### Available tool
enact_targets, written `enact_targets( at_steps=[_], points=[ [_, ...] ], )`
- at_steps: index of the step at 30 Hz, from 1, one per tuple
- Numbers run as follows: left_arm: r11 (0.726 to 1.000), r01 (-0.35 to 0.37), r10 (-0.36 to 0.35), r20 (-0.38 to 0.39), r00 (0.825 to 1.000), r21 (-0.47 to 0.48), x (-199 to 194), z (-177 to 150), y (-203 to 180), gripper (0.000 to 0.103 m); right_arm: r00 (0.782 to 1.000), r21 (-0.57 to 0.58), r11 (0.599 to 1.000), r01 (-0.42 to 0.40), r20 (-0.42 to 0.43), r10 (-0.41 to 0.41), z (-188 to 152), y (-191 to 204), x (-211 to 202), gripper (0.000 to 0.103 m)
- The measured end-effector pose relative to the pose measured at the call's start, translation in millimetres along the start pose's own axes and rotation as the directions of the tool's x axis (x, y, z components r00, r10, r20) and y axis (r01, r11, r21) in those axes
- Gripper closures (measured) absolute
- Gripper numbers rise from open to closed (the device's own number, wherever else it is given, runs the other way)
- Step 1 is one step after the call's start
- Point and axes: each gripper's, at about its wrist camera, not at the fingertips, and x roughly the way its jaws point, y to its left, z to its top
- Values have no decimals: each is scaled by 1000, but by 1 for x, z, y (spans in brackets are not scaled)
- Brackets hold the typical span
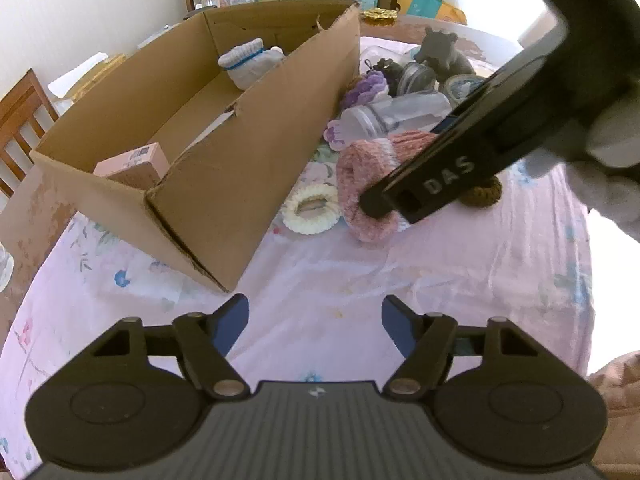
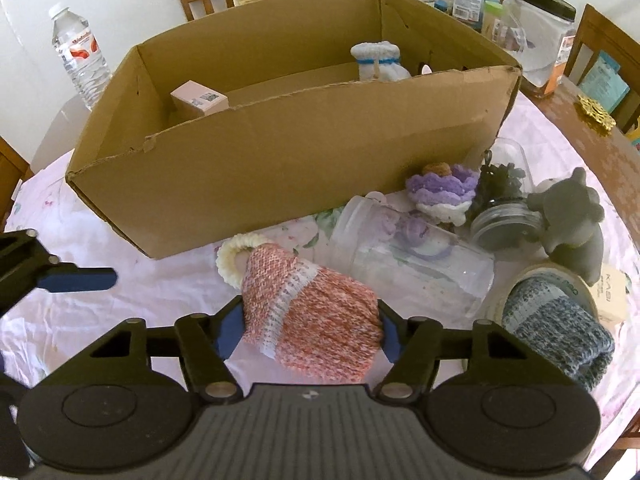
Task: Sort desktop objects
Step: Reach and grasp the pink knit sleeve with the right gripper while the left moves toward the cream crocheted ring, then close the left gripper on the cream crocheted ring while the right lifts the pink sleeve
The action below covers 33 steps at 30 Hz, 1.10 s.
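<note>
Gripping now: our right tool [image 2: 312, 330] has its blue pads pressed against both sides of the pink knitted sock [image 2: 310, 316], which lies on the surface [image 2: 160, 320] just in front of the cardboard box [image 2: 280, 160].
Left tool: our left tool [image 1: 315, 320] stands with its jaws apart and nothing between them, over bare pink cloth near the box corner.
Why the grip sits there: we judge the sock was taken at its thick rolled end, where the knit fills the jaws, so it can be lifted over the box wall.
Why the left waits: we think it holds off beside the box to leave the right a free path.
Already sorted: a white sock with a blue band [image 2: 378, 60] and a small pink carton [image 2: 198, 100] lie inside the box.
Still out: a cream knitted ring [image 2: 230, 258] touching the pink sock, a clear plastic jar [image 2: 416, 264] lying on its side, a purple crocheted piece [image 2: 440, 188], a grey bear figure [image 2: 572, 216] and a blue-grey sock [image 2: 560, 328].
Hard to make out: the box floor behind its near wall is hidden; the dark cluster beside the purple piece we cannot identify; the sock's underside is out of sight.
</note>
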Motion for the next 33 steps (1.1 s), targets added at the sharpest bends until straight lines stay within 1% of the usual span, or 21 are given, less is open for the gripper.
enact_targets(
  at_steps=[10,13,14,15,17,19,25,29,31,32,33],
  points=[
    [1000,1,0,45,999,-21,17,14,-7,31,1000,-28,999,-22,18,23,6,0,-24,35],
    [999,-3,5,53,999,-37,25,18,-11,33,999,-31,999,-24,30,25,8,-2,-30,34],
    [999,-3,5,53,999,-44,28,19,-11,35,999,-32,999,-26,33,27,8,-4,-33,34],
    [999,-4,7,53,999,-51,31,21,-13,40,999,-34,999,-27,36,28,8,-5,-35,34],
    [998,-14,17,50,999,-63,35,23,-14,43,999,-40,999,-24,41,26,10,-7,-37,34],
    [997,-22,26,48,998,-78,39,25,-14,43,999,-41,999,-24,47,26,11,-9,-39,34],
    [986,-51,61,61,996,-160,45,32,-12,44,998,-39,999,-29,60,31,16,-14,-41,34],
    [971,-53,70,65,995,-233,48,34,-10,48,997,-46,998,-30,67,33,17,-15,-42,34],
    [963,-54,74,66,995,-265,50,35,-8,53,997,-49,998,-33,68,37,18,-16,-42,34],
    [960,-52,74,68,995,-275,50,36,-7,58,997,-50,998,-34,70,37,18,-16,-42,34],
    [957,-48,71,69,995,-286,50,37,-6,61,997,-52,998,-35,70,39,18,-16,-42,34]
  ],
)
